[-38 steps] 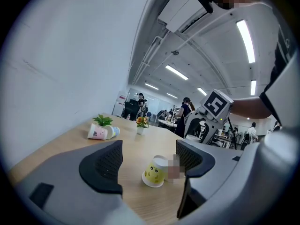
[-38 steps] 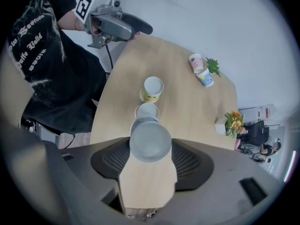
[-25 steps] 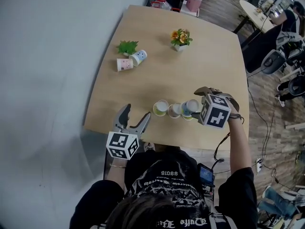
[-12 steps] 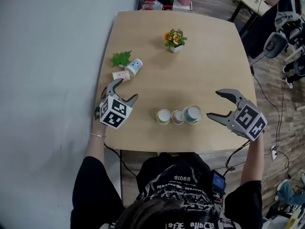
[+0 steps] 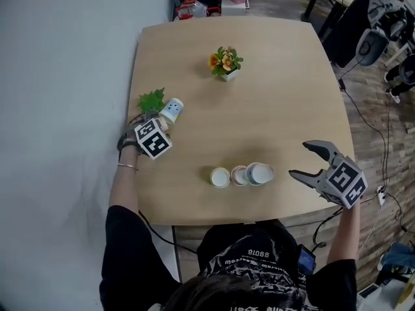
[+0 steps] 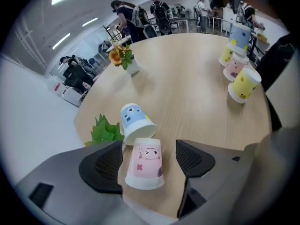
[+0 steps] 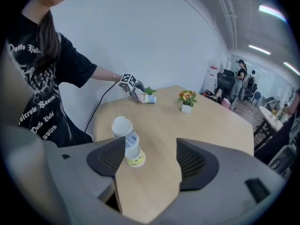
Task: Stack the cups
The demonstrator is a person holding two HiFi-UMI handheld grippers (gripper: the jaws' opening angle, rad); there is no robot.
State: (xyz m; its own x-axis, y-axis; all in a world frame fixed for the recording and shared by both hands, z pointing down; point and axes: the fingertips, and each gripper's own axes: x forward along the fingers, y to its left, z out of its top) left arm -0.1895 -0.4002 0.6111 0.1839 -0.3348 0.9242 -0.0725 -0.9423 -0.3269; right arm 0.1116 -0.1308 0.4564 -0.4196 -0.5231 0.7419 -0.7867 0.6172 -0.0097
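Observation:
A pink cup (image 6: 144, 165) lies on its side on the table, its rim toward my left gripper (image 6: 149, 159). That gripper is open, one jaw on each side of the cup and neither touching it. Just behind lies a blue cup (image 6: 135, 121) (image 5: 171, 111). In the head view the marker cube (image 5: 152, 139) of this gripper hides its jaws and the pink cup. Near the front edge stands a row of cups: yellow (image 5: 220, 177), pink (image 5: 240, 175), and a blue one (image 5: 259, 173) that seems to sit on a yellow cup. My right gripper (image 5: 299, 160) hangs open and empty to their right.
A small green plant (image 5: 151, 100) sits right beside the two lying cups at the table's left edge (image 5: 133, 109). A flower pot (image 5: 225, 62) stands toward the back. People, chairs and desks fill the room beyond the table.
My left gripper has swung from the table's near edge out to the left and come down around the pink cup. My right gripper has drawn away to the right from the row of cups.

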